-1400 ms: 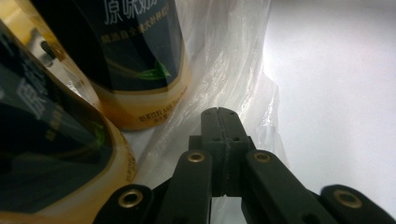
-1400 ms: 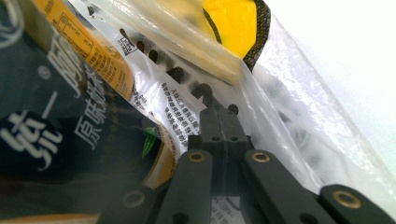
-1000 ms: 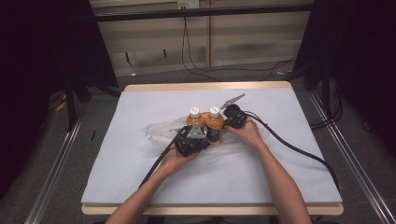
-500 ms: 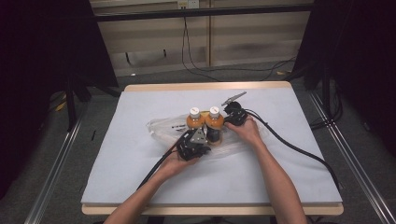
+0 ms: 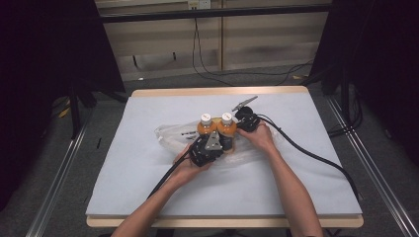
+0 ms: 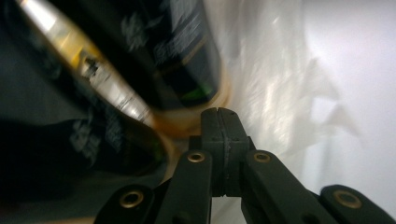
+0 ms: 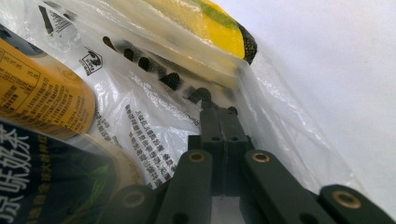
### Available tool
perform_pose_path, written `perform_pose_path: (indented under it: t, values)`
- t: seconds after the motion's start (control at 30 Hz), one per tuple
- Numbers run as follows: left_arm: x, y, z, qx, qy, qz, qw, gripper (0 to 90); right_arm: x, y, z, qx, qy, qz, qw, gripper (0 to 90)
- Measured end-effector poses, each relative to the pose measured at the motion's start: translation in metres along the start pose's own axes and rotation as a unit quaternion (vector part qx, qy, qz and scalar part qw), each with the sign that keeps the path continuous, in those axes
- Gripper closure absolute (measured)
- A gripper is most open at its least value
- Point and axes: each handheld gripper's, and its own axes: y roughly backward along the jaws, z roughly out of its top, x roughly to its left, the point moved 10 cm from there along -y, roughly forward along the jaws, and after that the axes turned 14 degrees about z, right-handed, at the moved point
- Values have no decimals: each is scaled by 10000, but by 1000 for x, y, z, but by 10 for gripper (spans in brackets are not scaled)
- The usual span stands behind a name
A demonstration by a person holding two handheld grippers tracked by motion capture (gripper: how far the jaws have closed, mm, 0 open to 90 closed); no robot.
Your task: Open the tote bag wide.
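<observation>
- Standing upright at the middle of the table (image 5: 123,197), two orange bottles (image 5: 216,127) with white caps sit side by side, touching, on a clear plastic bag (image 5: 170,134).
- The left gripper (image 5: 213,144) sits just in front of the bottles; in the left gripper view its jaws are pressed together, and whether any film is caught between them I cannot tell.
- The right gripper (image 5: 236,129) is against the right-hand bottle; in the right gripper view its jaws are pinched together on the bag's printed film.
- A yellow packet (image 7: 210,21) lies inside the bag, beyond those jaws.
- Black cables (image 5: 316,158) trail from both grippers toward the near edge.
</observation>
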Motion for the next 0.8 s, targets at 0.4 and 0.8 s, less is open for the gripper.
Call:
perform_pose_path:
  t: [0.4,0.8]
  values:
    - [-10,4,-7,197,-286,-381,9987,900,-3,-1,2,-44,-47,10,10000,900]
    - [-28,23,-15,16,-298,-763,9966,900,-17,-1,8,-199,-201,-315,9991,900]
